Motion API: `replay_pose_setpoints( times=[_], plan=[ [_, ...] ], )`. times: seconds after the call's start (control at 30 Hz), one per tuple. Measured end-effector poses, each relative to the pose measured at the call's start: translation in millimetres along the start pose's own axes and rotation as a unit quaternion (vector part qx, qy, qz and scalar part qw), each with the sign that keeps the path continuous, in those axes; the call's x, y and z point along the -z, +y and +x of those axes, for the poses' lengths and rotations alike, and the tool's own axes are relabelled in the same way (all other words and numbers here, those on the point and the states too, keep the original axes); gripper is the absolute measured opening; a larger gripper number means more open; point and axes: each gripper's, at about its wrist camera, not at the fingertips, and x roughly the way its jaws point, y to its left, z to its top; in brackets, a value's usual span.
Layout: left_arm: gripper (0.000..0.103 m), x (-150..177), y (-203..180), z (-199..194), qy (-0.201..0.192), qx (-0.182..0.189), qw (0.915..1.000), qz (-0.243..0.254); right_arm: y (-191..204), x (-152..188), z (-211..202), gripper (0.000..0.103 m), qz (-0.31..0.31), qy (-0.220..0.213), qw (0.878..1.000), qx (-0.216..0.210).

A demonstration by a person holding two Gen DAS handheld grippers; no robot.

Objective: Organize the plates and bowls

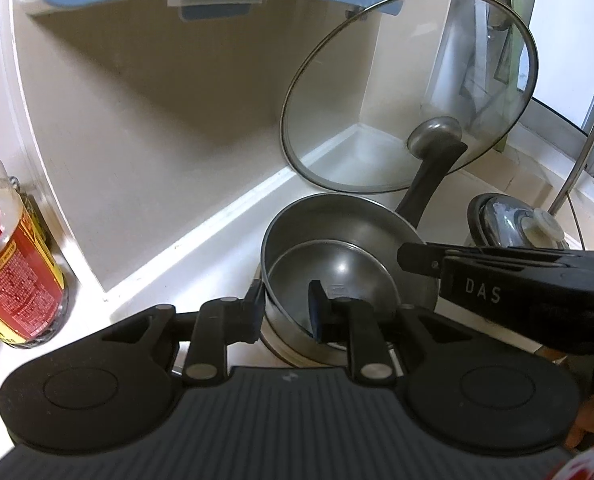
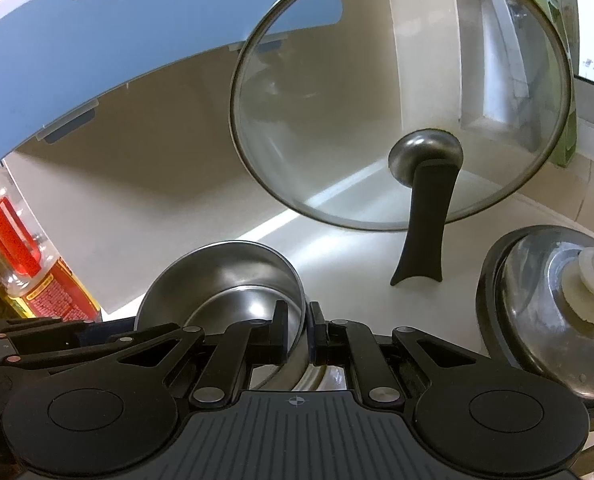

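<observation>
The white table (image 1: pixel 201 240) runs into a tiled corner under a blue cupboard door (image 2: pixel 97 48). Leaning upright in that corner is a big glass lid (image 1: pixel 409 92), its black handle pointing down toward the table. To the right sits a smaller domed lid (image 2: pixel 553 300) with a white knob, and at the far left stands an oil bottle (image 1: pixel 17 248) with a red and yellow label.

The task's things are two steel bowls near the middle of the table: a large bowl (image 1: pixel 337 216) with a small bowl (image 1: pixel 329 276) nested inside it. By my reading the stacking of these two is already done, and what is left is carrying the pair to wherever they belong; no plates show in either view, so how much else remains cannot be told.

Both tools are at the stack. The left gripper (image 1: pixel 287 306) has its fingers set at a middling gap straddling the near wall of the bowls, one finger outside the large bowl and one inside over the small one; whether the pads are pressing metal is not clear. The right gripper (image 2: pixel 299 330) is narrow, its fingers pinched on the rim of the large bowl on the opposite side, one finger inside and one outside.
</observation>
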Motion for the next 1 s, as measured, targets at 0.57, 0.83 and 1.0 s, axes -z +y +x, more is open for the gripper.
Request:
replay_pose_setpoints(
  times=[0.57, 0.83, 1.0],
  plan=[
    [0.022, 1.5, 1.3, 1.4, 0.004, -0.003, 1.0, 0.004, 4.1, 3.0, 4.7, 0.01, -0.007, 0.004, 1.0, -0.002],
    [0.022, 1.6, 1.0, 0.0, 0.003, -0.003, 1.0, 0.003, 5.5, 2.5, 2.6, 0.01, -0.009, 0.003, 1.0, -0.005],
    [0.024, 1.7, 2.2, -3.9, 0.001, -0.002, 1.0, 0.002, 5.2, 1.9, -0.2, 0.01, -0.008, 0.003, 1.0, -0.007]
  ],
)
